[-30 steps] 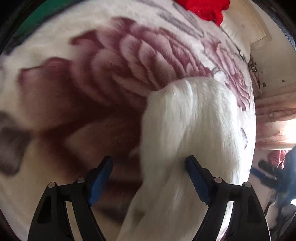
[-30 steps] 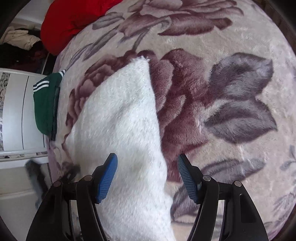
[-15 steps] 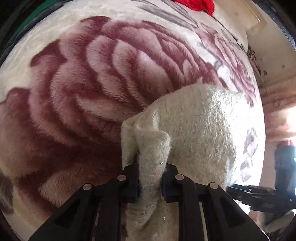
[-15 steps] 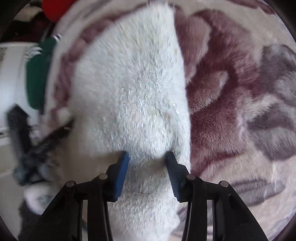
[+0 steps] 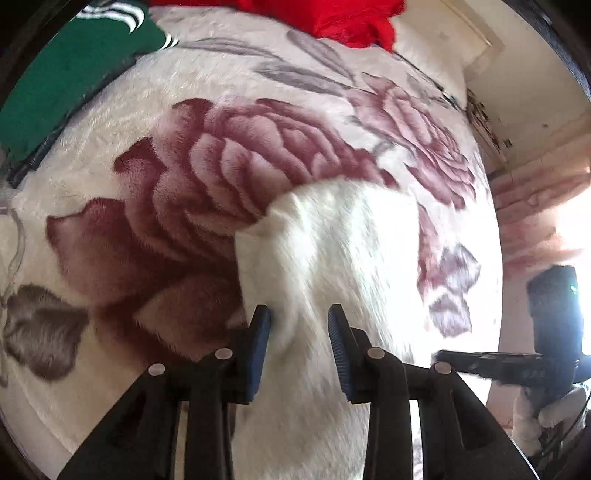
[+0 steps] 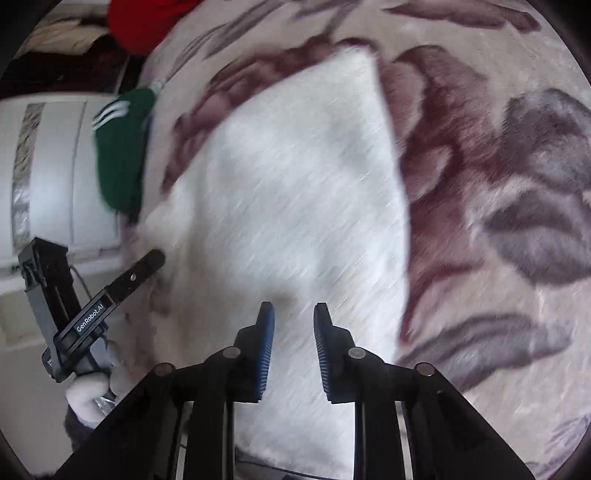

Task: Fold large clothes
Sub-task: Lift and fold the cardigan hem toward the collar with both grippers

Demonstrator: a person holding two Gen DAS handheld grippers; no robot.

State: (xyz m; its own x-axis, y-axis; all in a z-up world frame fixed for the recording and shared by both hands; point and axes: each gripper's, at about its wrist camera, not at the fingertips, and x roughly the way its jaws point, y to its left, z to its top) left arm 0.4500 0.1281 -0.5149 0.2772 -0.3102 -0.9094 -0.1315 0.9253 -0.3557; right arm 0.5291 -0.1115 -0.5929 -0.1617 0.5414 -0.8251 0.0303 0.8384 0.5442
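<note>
While both claws gape | left claw (image 5: 299,314), right claw (image 6: 293,310) | one white garment (image 6: 295,192)

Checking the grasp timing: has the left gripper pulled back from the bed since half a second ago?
Yes. The left gripper has backed off: the green garment is in view again, and its jaws have opened.

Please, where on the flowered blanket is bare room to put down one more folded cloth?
Bare blanket lies left of the white garment, below the green garment. More lies to its right. The far edge is crowded by green and red cloth.
</note>
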